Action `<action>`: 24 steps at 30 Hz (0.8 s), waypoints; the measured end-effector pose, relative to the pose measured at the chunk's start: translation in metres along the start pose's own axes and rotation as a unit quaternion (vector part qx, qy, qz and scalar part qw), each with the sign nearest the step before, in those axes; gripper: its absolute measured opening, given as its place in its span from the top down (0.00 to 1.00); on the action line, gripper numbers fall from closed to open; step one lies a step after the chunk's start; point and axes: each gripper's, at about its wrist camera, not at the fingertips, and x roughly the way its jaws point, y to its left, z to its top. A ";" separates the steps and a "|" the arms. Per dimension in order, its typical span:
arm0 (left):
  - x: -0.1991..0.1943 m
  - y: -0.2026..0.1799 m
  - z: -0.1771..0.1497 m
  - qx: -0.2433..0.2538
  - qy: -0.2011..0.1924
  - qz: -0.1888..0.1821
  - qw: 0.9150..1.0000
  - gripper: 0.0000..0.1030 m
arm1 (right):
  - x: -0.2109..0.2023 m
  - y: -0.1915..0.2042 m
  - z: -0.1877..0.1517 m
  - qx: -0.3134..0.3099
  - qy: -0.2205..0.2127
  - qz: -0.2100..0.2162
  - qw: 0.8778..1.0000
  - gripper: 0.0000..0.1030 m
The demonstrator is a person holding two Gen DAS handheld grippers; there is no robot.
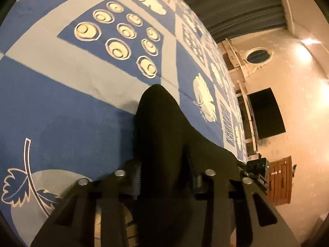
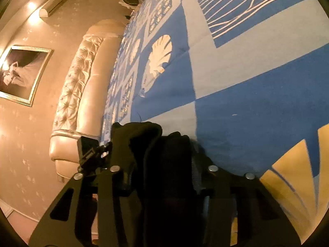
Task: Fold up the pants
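Observation:
The black pants are bunched between the fingers of my left gripper, which is shut on the cloth and holds it above the blue patterned bedspread. My right gripper is shut on another part of the black pants, which drapes over its fingers. The rest of the pants is hidden under the grippers. The other gripper's black camera block shows at the right edge of the left wrist view and at the left of the right wrist view.
The bedspread covers a bed with a padded cream headboard. A framed picture hangs on the wall. A dark screen, an oval mirror and a wooden cabinet stand beyond the bed's edge.

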 end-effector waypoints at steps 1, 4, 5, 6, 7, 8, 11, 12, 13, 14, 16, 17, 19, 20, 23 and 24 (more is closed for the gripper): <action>-0.001 0.000 0.001 -0.001 0.001 0.001 1.000 0.70 | 0.000 0.003 0.000 -0.004 -0.003 -0.001 1.000 0.63; -0.004 -0.002 0.006 -0.001 -0.004 0.005 1.000 0.74 | 0.002 0.005 0.002 -0.009 -0.008 -0.003 1.000 0.64; -0.006 -0.005 0.007 0.006 -0.007 0.013 1.000 0.75 | 0.004 0.005 0.003 -0.008 -0.009 -0.002 1.000 0.65; -0.006 -0.007 0.009 0.010 -0.009 0.017 1.000 0.75 | 0.004 0.005 0.003 -0.008 -0.010 -0.001 1.000 0.65; -0.007 -0.008 0.011 0.015 -0.013 0.021 1.000 0.75 | 0.006 0.005 0.004 -0.009 -0.010 0.000 1.000 0.65; -0.007 -0.008 0.012 0.016 -0.016 0.022 1.000 0.75 | 0.008 0.005 0.005 -0.008 -0.011 0.001 1.000 0.65; -0.006 -0.007 0.020 0.011 -0.023 0.025 0.999 0.75 | 0.013 0.006 0.009 -0.007 -0.015 0.007 1.000 0.65; -0.006 -0.006 0.023 0.011 -0.024 0.028 0.999 0.75 | 0.013 0.004 0.009 -0.006 -0.017 0.008 1.000 0.65; -0.005 -0.007 0.024 0.012 -0.024 0.031 0.999 0.75 | 0.015 0.004 0.011 -0.004 -0.018 0.009 1.000 0.65; -0.004 -0.007 0.028 0.013 -0.025 0.035 0.999 0.75 | 0.017 0.004 0.012 -0.004 -0.019 0.011 1.000 0.65; -0.002 -0.009 0.033 0.017 -0.025 0.040 0.999 0.75 | 0.019 0.003 0.015 -0.002 -0.021 0.012 1.000 0.66; -0.001 -0.009 0.036 0.019 -0.025 0.042 0.999 0.75 | 0.020 0.002 0.017 -0.001 -0.022 0.014 1.000 0.66; 0.000 -0.010 0.040 0.022 -0.025 0.043 0.999 0.75 | 0.020 0.001 0.021 -0.001 -0.023 0.014 1.000 0.66; 0.001 -0.010 0.043 0.022 -0.025 0.044 0.998 0.75 | 0.021 0.000 0.023 -0.001 -0.023 0.014 1.000 0.66; 0.002 -0.008 0.046 0.021 -0.025 0.044 0.998 0.75 | 0.022 -0.001 0.025 0.000 -0.024 0.015 1.000 0.66; 0.003 -0.008 0.046 0.021 -0.025 0.044 0.999 0.75 | 0.023 0.000 0.026 0.001 -0.025 0.015 1.000 0.66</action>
